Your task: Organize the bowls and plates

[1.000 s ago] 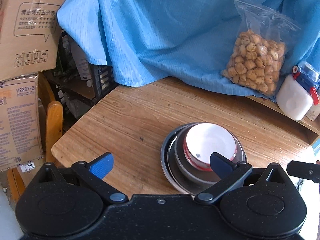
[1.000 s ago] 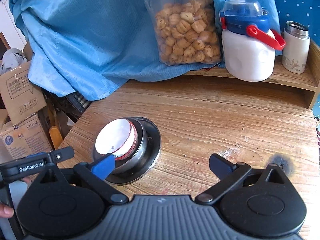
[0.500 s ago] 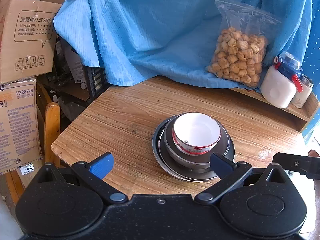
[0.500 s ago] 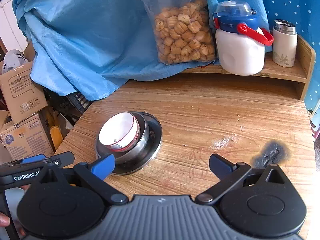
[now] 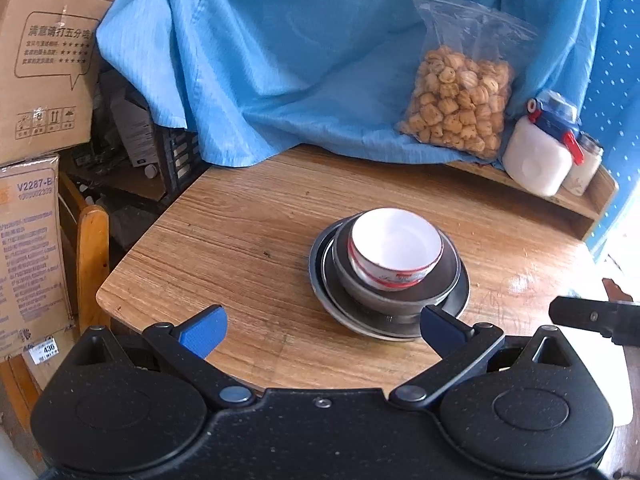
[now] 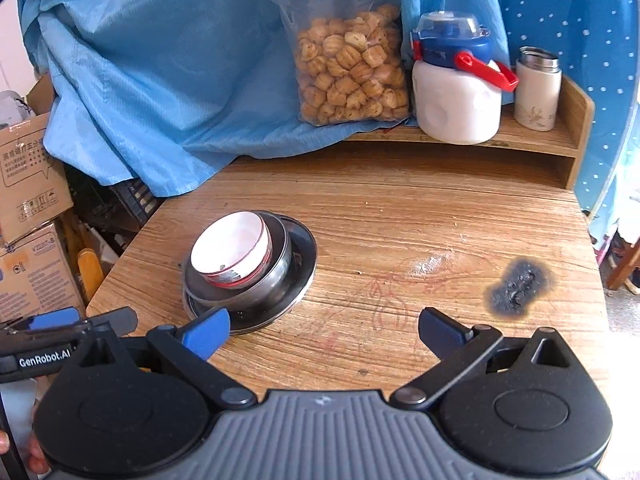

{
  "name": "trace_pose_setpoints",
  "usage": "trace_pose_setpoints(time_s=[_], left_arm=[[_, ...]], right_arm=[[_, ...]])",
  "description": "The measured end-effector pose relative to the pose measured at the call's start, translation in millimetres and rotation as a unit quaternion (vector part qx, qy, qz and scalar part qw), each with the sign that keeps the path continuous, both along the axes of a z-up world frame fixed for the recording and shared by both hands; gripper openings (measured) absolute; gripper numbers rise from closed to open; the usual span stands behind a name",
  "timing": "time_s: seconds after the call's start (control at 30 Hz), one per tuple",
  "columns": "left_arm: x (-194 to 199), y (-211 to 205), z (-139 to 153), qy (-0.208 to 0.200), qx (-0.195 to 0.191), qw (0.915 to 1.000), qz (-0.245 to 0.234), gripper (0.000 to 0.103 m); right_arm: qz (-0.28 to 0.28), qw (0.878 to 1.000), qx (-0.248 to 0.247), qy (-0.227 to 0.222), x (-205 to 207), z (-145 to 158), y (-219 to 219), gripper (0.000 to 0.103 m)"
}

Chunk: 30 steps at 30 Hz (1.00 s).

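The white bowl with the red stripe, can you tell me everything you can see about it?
The white bowl is small and round, looks like glazed ceramic, with a red band around its rim and red markings low on its outer wall. It is empty, clean white inside, and sits upright with its mouth up. It rests nested inside a larger metal bowl, which sits on a metal plate on the wooden table. Both grippers are open and apart from it; only the metal bowl touches it.
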<state>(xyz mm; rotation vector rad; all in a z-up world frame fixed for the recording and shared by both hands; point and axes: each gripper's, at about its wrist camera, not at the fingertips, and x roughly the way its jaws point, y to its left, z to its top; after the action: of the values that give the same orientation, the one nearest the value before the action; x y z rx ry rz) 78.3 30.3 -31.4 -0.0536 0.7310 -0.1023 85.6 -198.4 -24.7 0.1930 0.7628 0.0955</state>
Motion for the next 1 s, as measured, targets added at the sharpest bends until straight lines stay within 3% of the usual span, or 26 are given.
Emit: trace_pose_setpoints(time_s=[0.43,1.0], left_arm=[[-19,21,-6,-0.003,0.005,0.9976,-0.069,0.102],[-55,27,-2,-0.023,-0.007,0.9981,-0.056,0.102]], right_arm=[[-0.056,0.998,-0.011,-0.011,-48,-7,33,0.103],[-0.027,0.999,-0.026,-0.026,-72,-5,34,0.103]])
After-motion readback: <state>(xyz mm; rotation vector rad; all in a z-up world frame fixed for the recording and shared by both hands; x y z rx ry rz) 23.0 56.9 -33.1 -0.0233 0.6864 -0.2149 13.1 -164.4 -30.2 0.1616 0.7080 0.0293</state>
